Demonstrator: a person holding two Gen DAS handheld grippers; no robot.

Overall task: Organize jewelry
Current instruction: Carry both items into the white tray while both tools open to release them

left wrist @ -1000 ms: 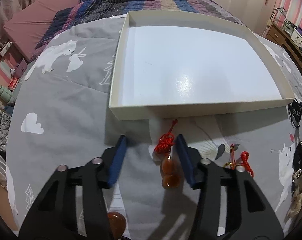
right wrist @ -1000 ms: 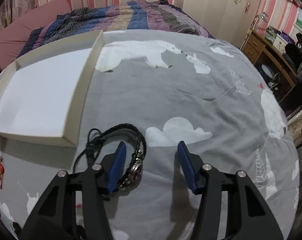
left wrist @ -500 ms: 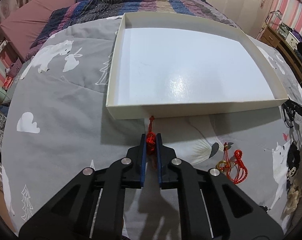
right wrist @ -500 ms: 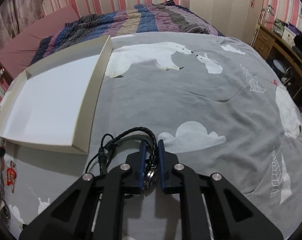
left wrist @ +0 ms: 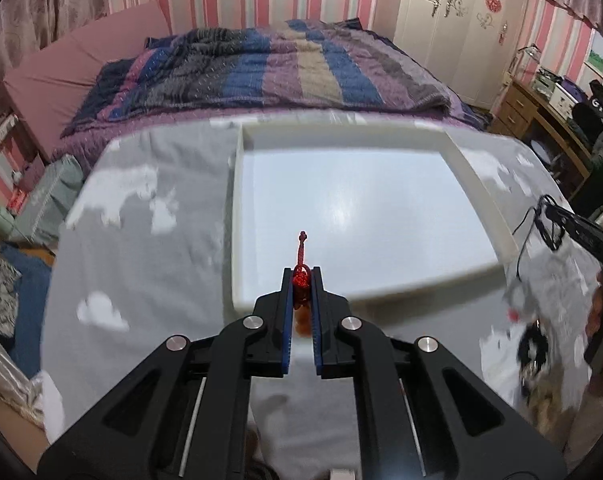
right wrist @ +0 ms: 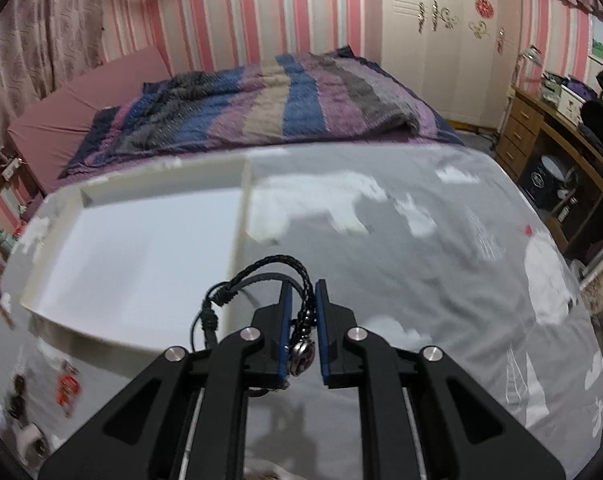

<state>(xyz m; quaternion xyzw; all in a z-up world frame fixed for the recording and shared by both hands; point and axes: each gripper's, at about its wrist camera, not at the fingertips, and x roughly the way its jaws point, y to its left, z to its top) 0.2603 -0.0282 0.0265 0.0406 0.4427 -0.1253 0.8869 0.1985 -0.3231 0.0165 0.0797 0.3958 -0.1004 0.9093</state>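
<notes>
My left gripper (left wrist: 301, 276) is shut on a red knotted cord charm (left wrist: 301, 280) and holds it lifted over the near edge of the shallow white box (left wrist: 477, 184). My right gripper (right wrist: 301, 288) is shut on a black braided bracelet (right wrist: 277, 266) with a metal clasp (right wrist: 301, 354), lifted above the grey bedspread just right of the white box (right wrist: 237, 216). The right gripper also shows at the right edge of the left wrist view (left wrist: 577, 228), with the bracelet dangling from it.
More jewelry lies on the grey bear-print bedspread (right wrist: 441, 280): red and dark pieces at the lower left of the right wrist view (right wrist: 67, 388) and dark pieces at the lower right of the left wrist view (left wrist: 533, 344). A striped quilt (left wrist: 261, 68) lies behind the box.
Both grippers closed on their pieces, the left on the red charm and the right on the black bracelet, then lifted them off the bedspread toward the white box.
</notes>
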